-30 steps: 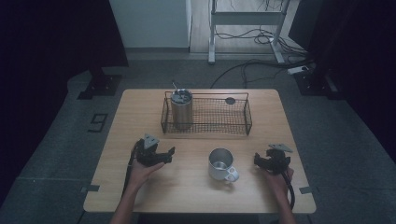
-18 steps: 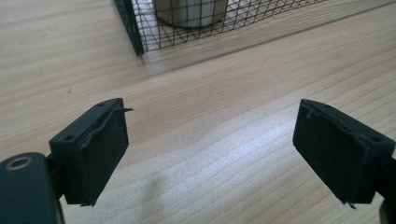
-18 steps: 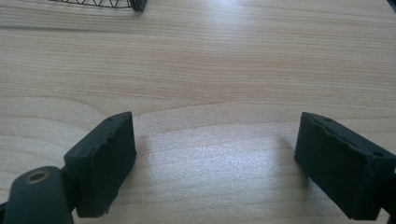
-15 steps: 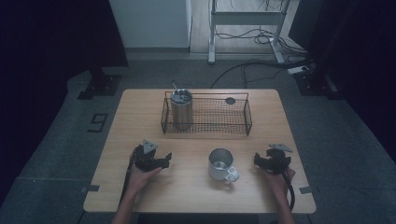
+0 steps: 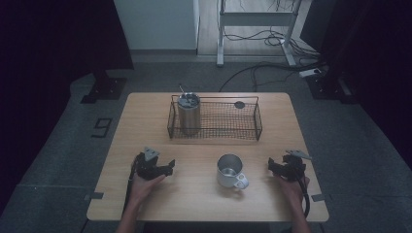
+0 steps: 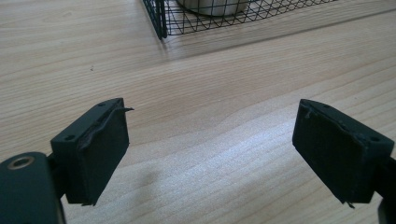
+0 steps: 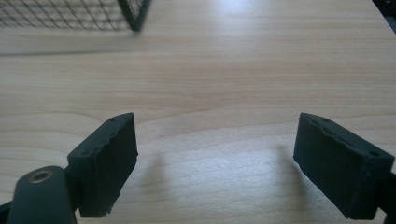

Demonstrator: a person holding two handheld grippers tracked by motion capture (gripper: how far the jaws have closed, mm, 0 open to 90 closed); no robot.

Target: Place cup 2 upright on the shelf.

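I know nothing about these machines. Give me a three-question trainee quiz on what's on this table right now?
1. True or false: the mug stands inside the basket.
2. Which thing stands upright in the basket's left end: A) a tumbler, B) a plate, C) a bottle?
3. Fill in: both the left tongs and the right tongs are ____, with nothing between the jaws.

Key: 1. False; it stands on the table, in front of the basket and between the two tongs. 2. A. 3. Open; each gripper view shows bare wood between the pads.
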